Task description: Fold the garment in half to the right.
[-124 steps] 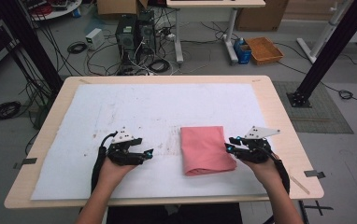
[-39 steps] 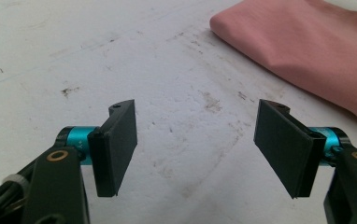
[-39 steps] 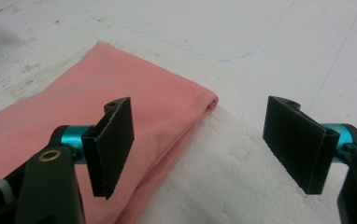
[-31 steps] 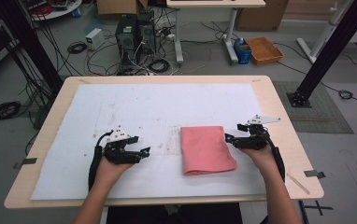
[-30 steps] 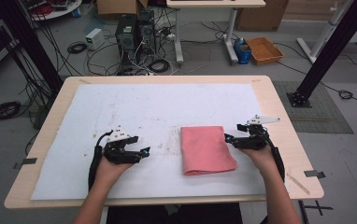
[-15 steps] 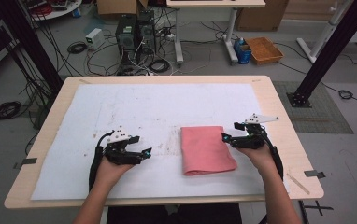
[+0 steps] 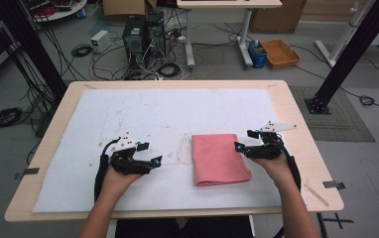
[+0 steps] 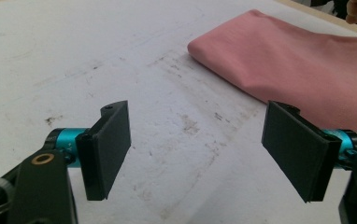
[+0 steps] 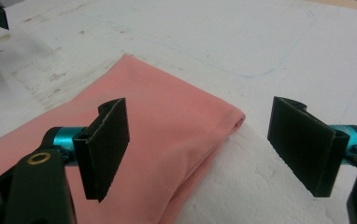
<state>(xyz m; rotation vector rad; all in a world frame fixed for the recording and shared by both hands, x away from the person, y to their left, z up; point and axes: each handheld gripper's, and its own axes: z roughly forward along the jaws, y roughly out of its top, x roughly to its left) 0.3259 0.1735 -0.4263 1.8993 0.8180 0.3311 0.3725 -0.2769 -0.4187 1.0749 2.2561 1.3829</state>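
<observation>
A folded pink cloth (image 7: 220,159) lies flat on the white sheet (image 7: 177,114), right of the table's middle. My right gripper (image 7: 244,140) is at the cloth's far right corner, open. In the right gripper view one jaw hangs over the cloth (image 9: 167,126) and the other over the bare sheet, with the right gripper (image 9: 197,149) pressing on nothing. My left gripper (image 7: 150,152) rests left of the cloth, a short way off, pointing at it. Its jaws have just been opening a little and stand wide. Only the stained sheet lies between the left gripper (image 8: 197,149) jaws, with the cloth (image 8: 298,70) beyond.
The white sheet covers most of the wooden table (image 7: 296,109). A thin wooden stick (image 7: 316,194) lies near the front right corner. Behind the table, computer cases (image 7: 140,37), cables and an orange basket (image 7: 281,52) are on the floor.
My right gripper has edged slightly left, closer onto the cloth's far right corner. The left hand and the cloth have stayed in place.
</observation>
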